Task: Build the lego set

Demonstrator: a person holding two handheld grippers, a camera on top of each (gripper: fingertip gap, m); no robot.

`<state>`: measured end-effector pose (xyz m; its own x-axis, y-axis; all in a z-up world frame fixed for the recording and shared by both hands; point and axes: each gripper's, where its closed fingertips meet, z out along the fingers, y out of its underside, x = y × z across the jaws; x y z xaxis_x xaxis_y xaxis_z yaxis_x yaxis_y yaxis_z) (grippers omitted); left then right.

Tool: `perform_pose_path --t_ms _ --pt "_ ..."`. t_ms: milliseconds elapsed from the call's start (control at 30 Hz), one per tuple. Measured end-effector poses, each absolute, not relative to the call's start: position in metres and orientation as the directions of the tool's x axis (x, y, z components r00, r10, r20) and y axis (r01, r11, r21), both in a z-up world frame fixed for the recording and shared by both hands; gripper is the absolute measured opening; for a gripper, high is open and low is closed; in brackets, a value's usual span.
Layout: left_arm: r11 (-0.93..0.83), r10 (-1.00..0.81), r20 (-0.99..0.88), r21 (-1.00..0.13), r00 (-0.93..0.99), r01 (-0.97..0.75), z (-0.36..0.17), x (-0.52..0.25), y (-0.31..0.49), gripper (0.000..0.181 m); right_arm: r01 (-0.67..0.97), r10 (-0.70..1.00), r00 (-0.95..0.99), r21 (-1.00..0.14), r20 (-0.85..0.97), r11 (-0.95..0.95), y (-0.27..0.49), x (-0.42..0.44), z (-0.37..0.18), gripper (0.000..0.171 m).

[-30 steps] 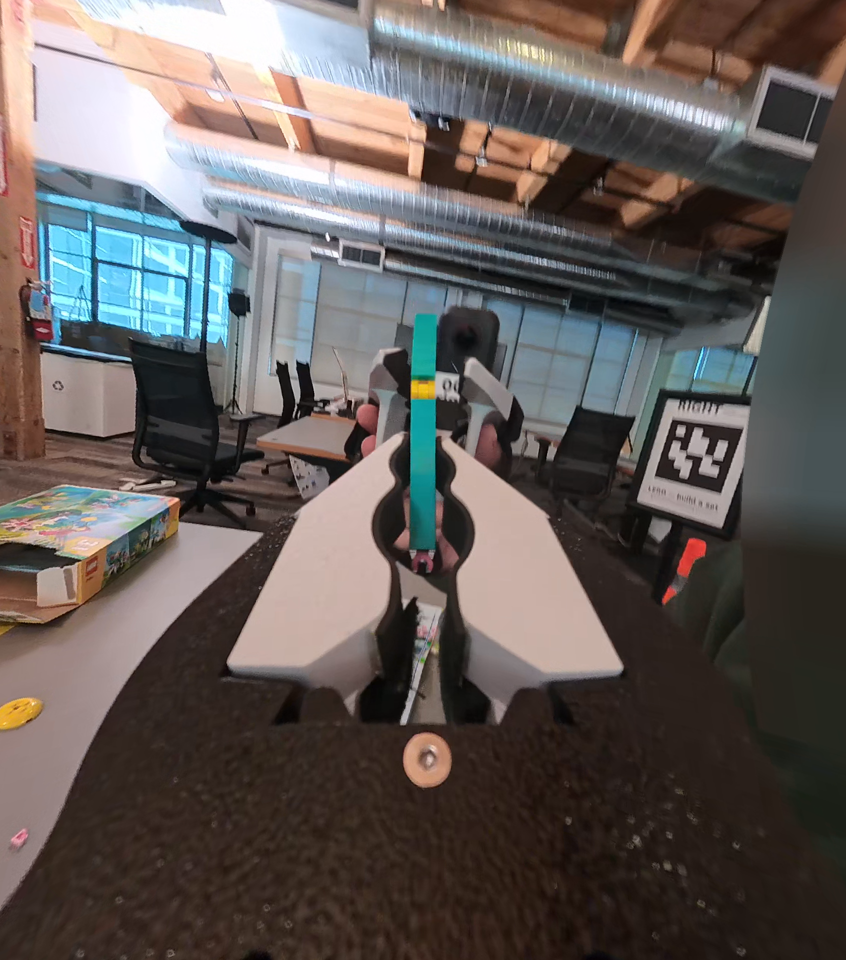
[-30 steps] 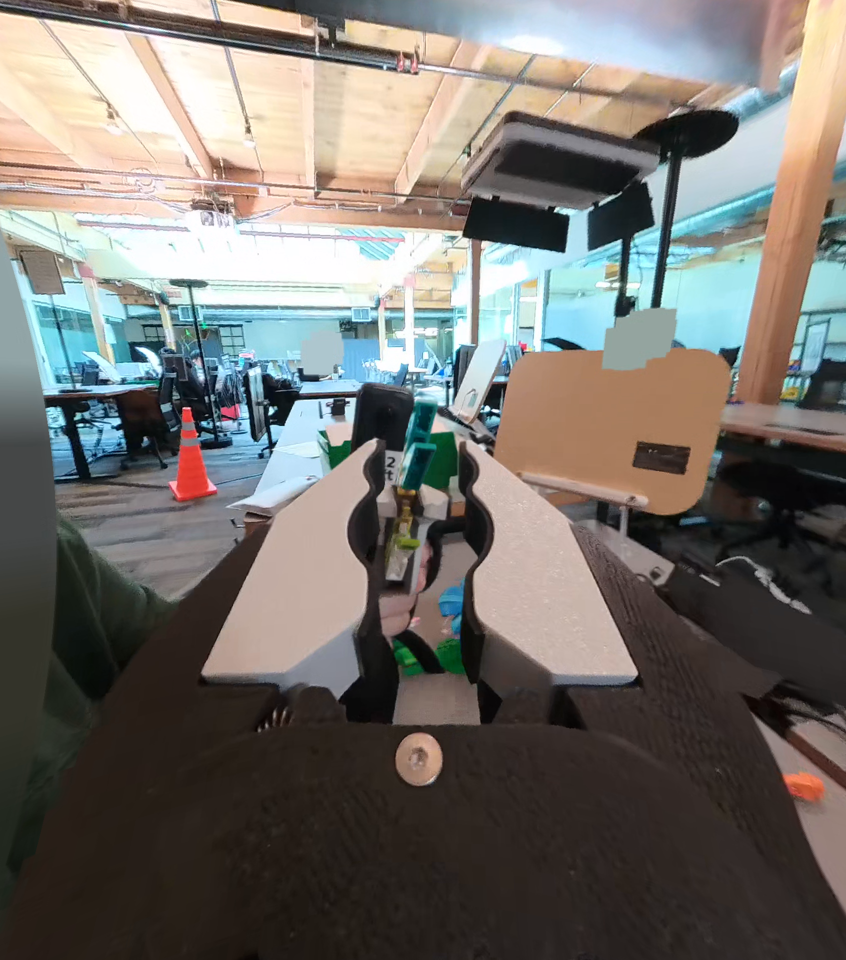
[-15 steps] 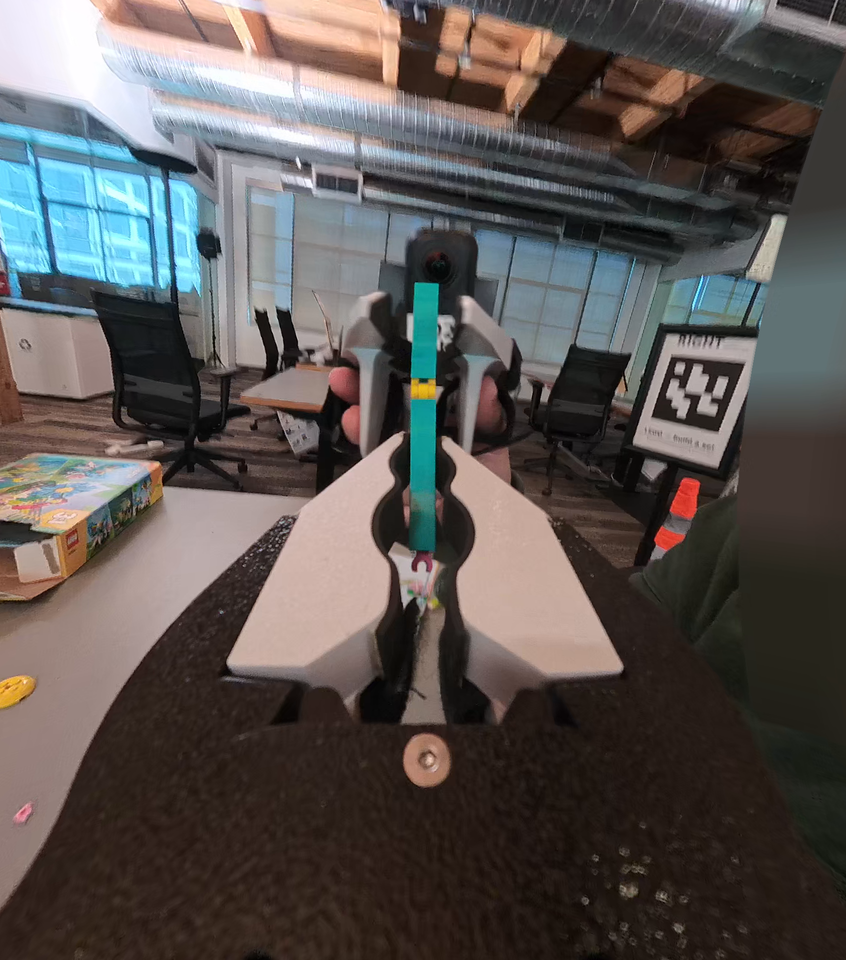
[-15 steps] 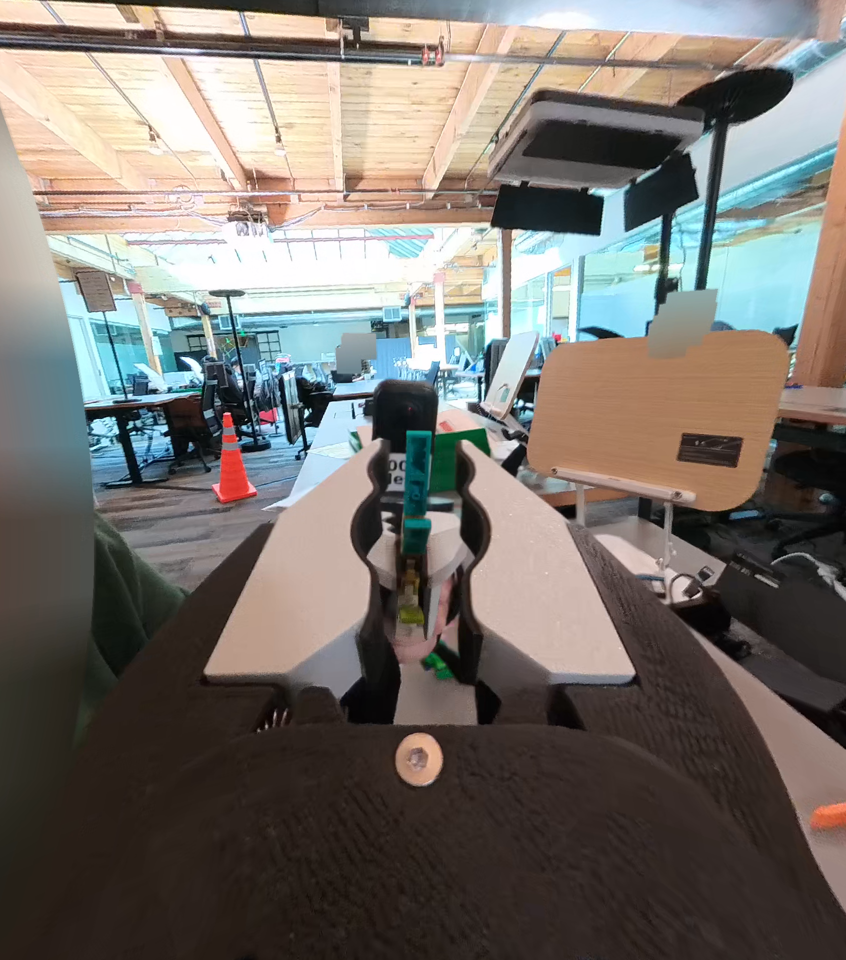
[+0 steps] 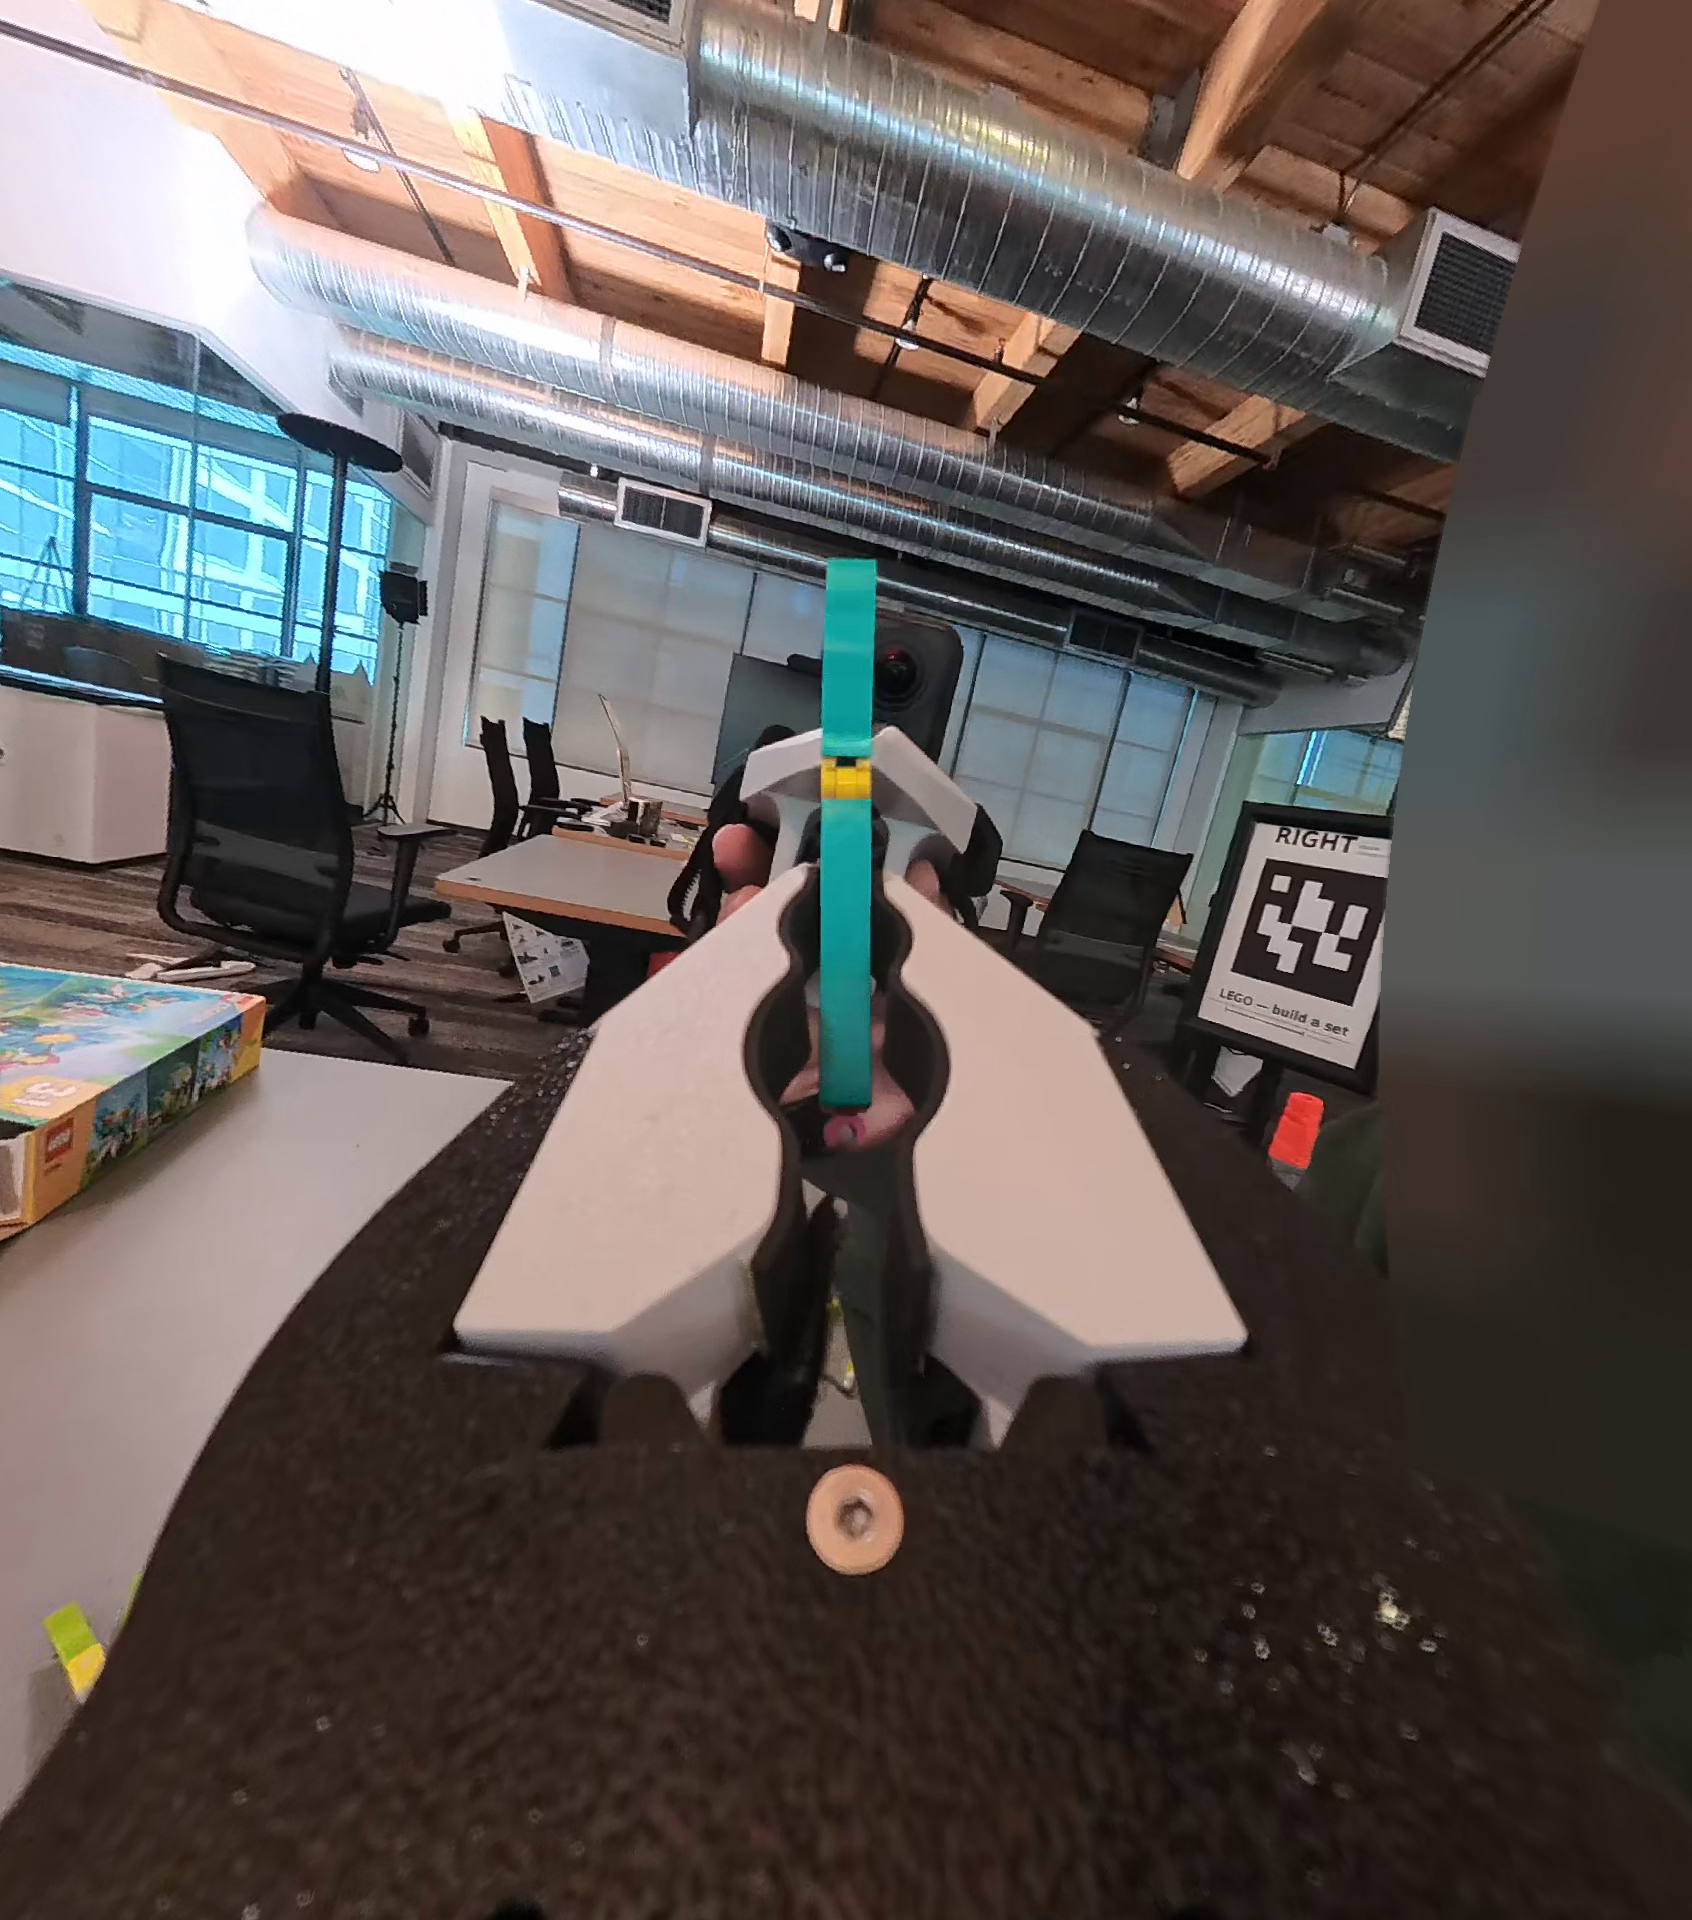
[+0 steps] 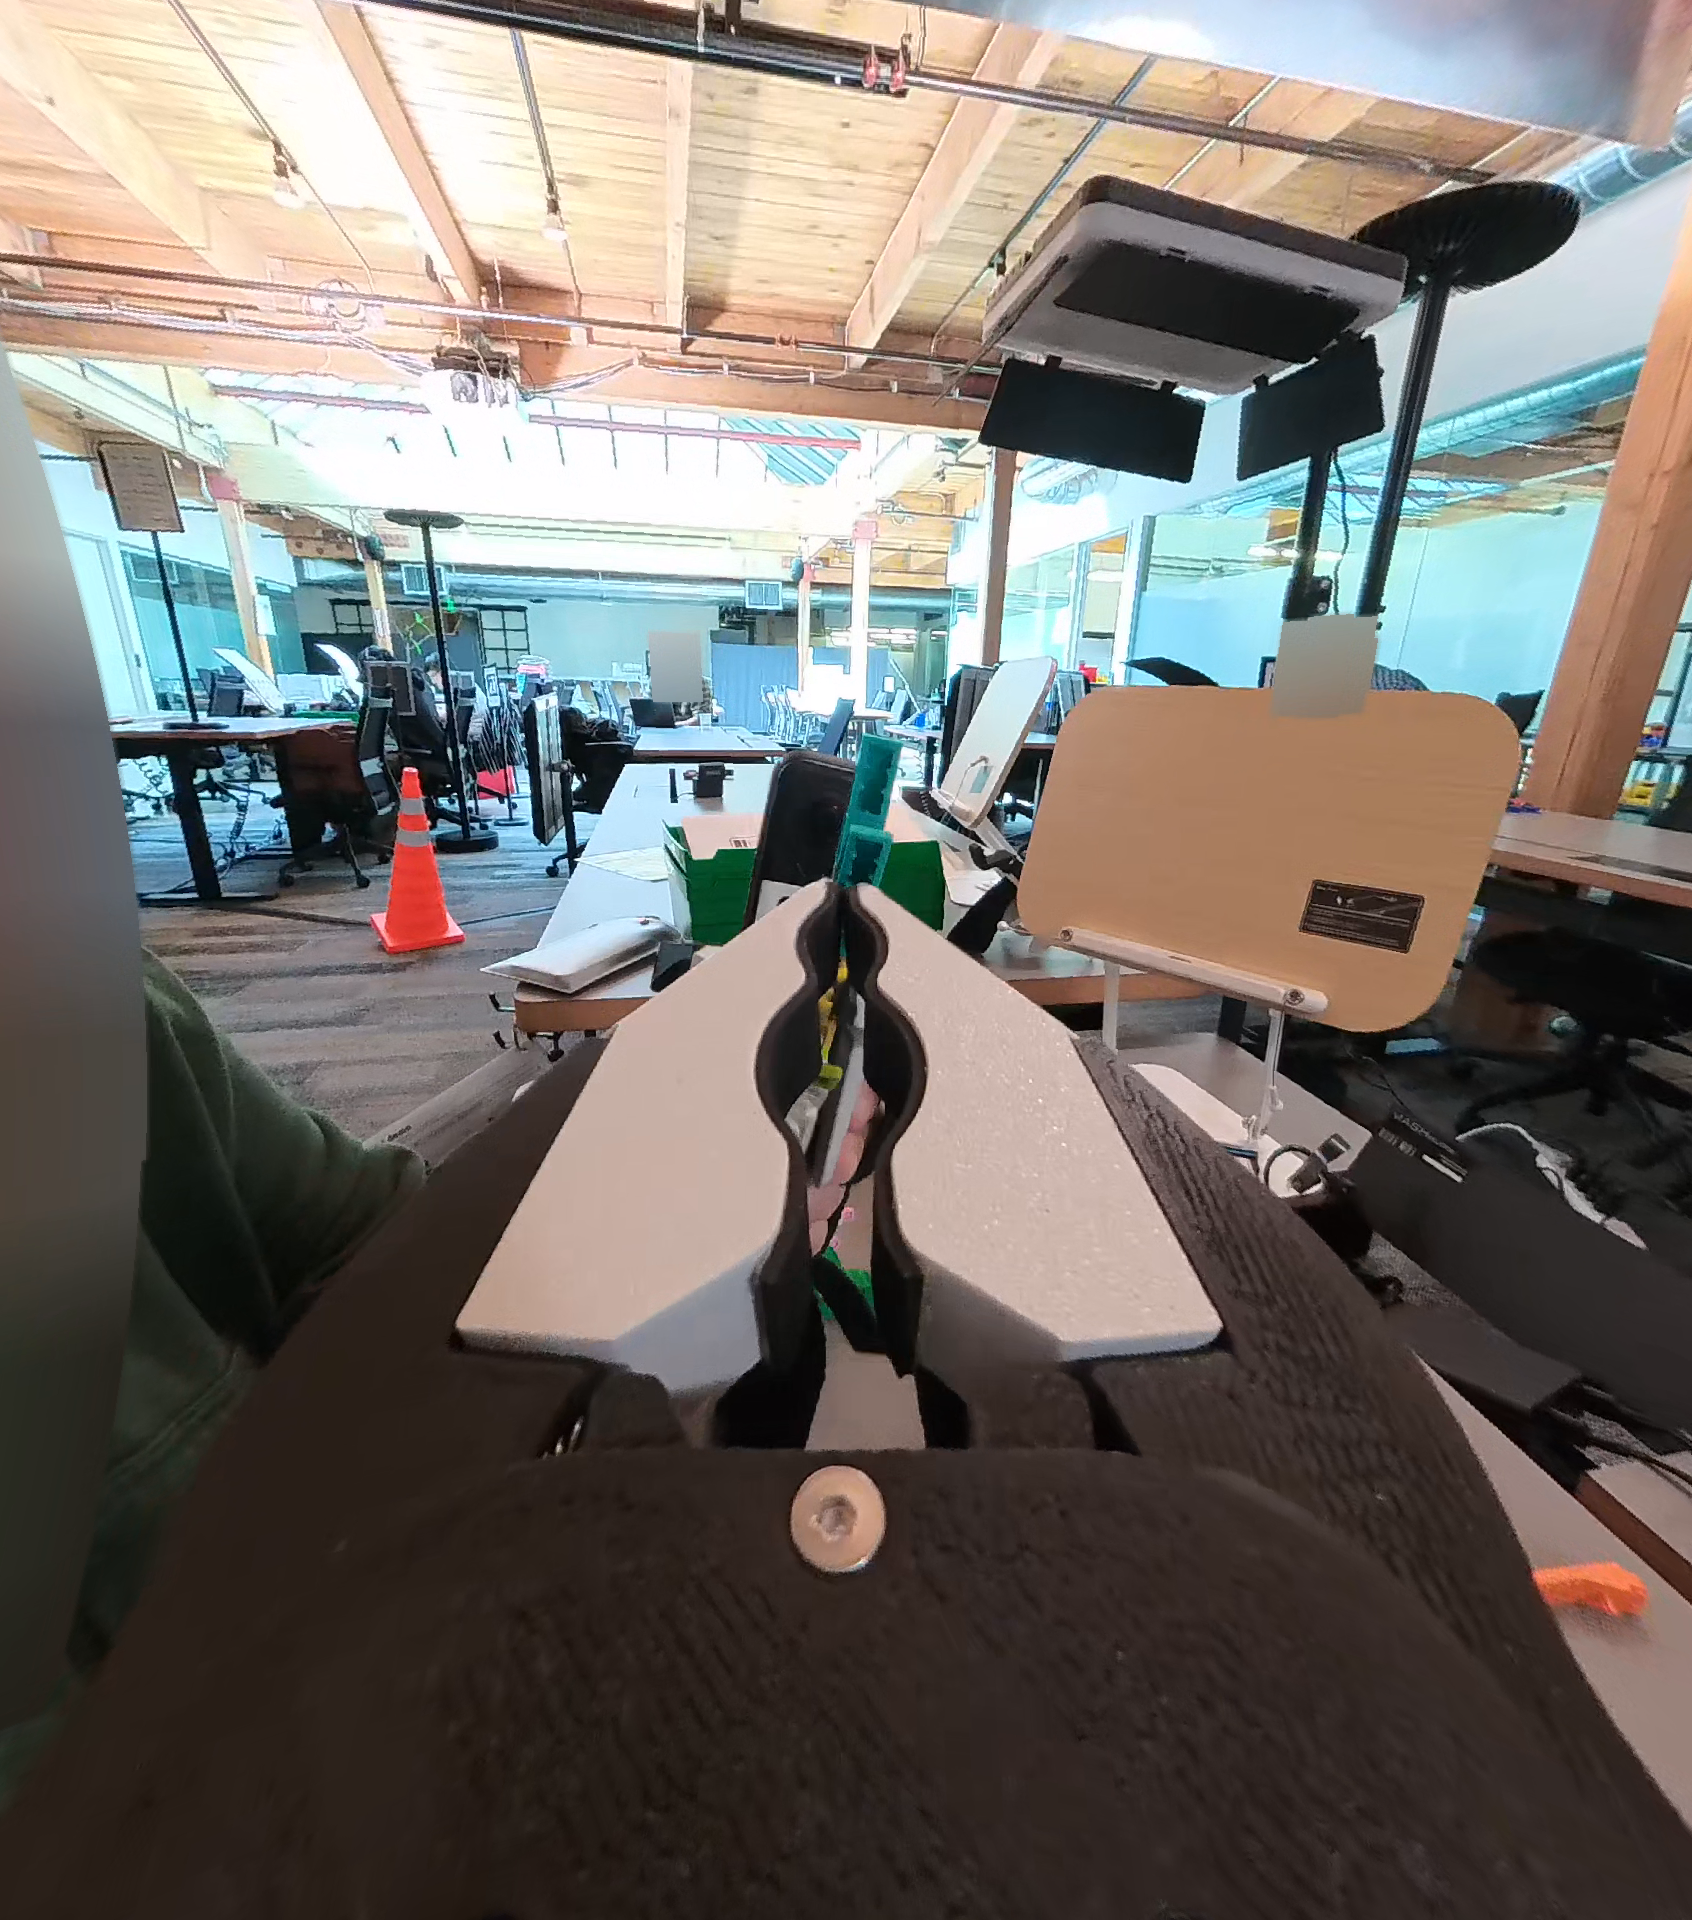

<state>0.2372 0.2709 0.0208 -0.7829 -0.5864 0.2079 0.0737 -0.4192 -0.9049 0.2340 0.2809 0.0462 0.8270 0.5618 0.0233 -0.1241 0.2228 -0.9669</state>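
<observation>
Above the bench (image 5: 229, 1278), the left tongs (image 5: 847, 914) are gripping a teal lego assembly (image 5: 847, 831), a flat plate standing upright on edge with a thin yellow piece across it partway up. Facing them from the far side, the right tongs (image 5: 857, 790) are pinching the same assembly at the yellow band, so both pairs are closing on one piece in mid-air. In the right wrist view those right tongs (image 6: 847, 904) are nearly shut, the teal lego assembly (image 6: 868, 821) rising just past their tips. At the near left of the bench an open lego box (image 5: 63, 1091) is lying on its side, end flap gaping; what it is holding I cannot tell. A few small loose pieces (image 5: 73, 1642) are lying on the near-left edge.
</observation>
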Motion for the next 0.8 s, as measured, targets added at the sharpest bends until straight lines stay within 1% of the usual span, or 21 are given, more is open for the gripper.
perform_pose_path --t_ms 100,133,167,233,267,300,433,567,600,633,667,700,800 --pt "-0.424 -0.582 0.210 -0.902 -0.785 0.073 0.021 0.237 0.270 0.006 -0.130 0.562 0.827 -0.966 0.019 0.225 0.281 0.235 0.047 0.000" --pt "-0.418 -0.593 0.208 -0.905 -0.778 0.077 0.020 0.238 0.272 0.006 -0.142 0.561 0.828 -0.964 0.009 0.225 0.281 0.236 0.047 0.006" --pt "-0.406 -0.601 0.200 -0.910 -0.774 0.080 0.019 0.239 0.272 0.006 -0.165 0.566 0.824 -0.962 -0.012 0.220 0.280 0.238 0.048 0.016" --pt "-0.372 -0.618 0.181 -0.925 -0.765 0.082 0.017 0.240 0.271 0.006 -0.191 0.593 0.803 -0.967 -0.057 0.167 0.280 0.238 0.044 0.026" --pt "-0.351 -0.629 0.170 -0.933 -0.758 0.082 0.015 0.240 0.270 0.006 -0.190 0.600 0.797 -0.972 -0.071 0.137 0.282 0.237 0.040 0.027" --pt "-0.325 -0.637 0.160 -0.943 -0.754 0.075 0.012 0.241 0.268 0.006 -0.186 0.606 0.792 -0.975 -0.075 0.123 0.283 0.236 0.037 0.026" --pt "-0.261 -0.638 0.142 -0.965 -0.757 0.039 0.003 0.243 0.258 0.005 -0.178 0.627 0.776 -0.978 -0.069 0.112 0.284 0.229 0.036 0.007" --pt "-0.275 -0.644 0.123 -0.958 -0.755 0.078 0.008 0.242 0.260 0.006 -0.215 0.631 0.770 -0.969 -0.092 0.121 0.285 0.229 0.040 0.006" --pt "-0.268 -0.650 0.114 -0.960 -0.751 0.086 0.008 0.242 0.261 0.012 -0.233 0.631 0.770 -0.963 -0.098 0.135 0.285 0.231 0.043 0.006" --pt "-0.257 -0.657 0.110 -0.963 -0.746 0.085 0.007 0.242 0.261 0.023 -0.248 0.634 0.767 -0.958 -0.102 0.146 0.283 0.232 0.045 0.006" --pt "-0.245 -0.660 0.101 -0.966 -0.745 0.086 0.006 0.242 0.261 0.026 -0.257 0.634 0.766 -0.954 -0.106 0.151 0.283 0.233 0.047 0.006" --pt "-0.240 -0.660 0.095 -0.967 -0.745 0.090 0.007 0.241 0.261 0.025 -0.261 0.631 0.768 -0.953 -0.108 0.156 0.282 0.235 0.047 0.006" --pt "-0.259 -0.659 0.097 -0.960 -0.746 0.104 0.009 0.240 0.264 0.010 -0.264 0.623 0.775 -0.949 -0.103 0.173 0.280 0.238 0.050 0.006"
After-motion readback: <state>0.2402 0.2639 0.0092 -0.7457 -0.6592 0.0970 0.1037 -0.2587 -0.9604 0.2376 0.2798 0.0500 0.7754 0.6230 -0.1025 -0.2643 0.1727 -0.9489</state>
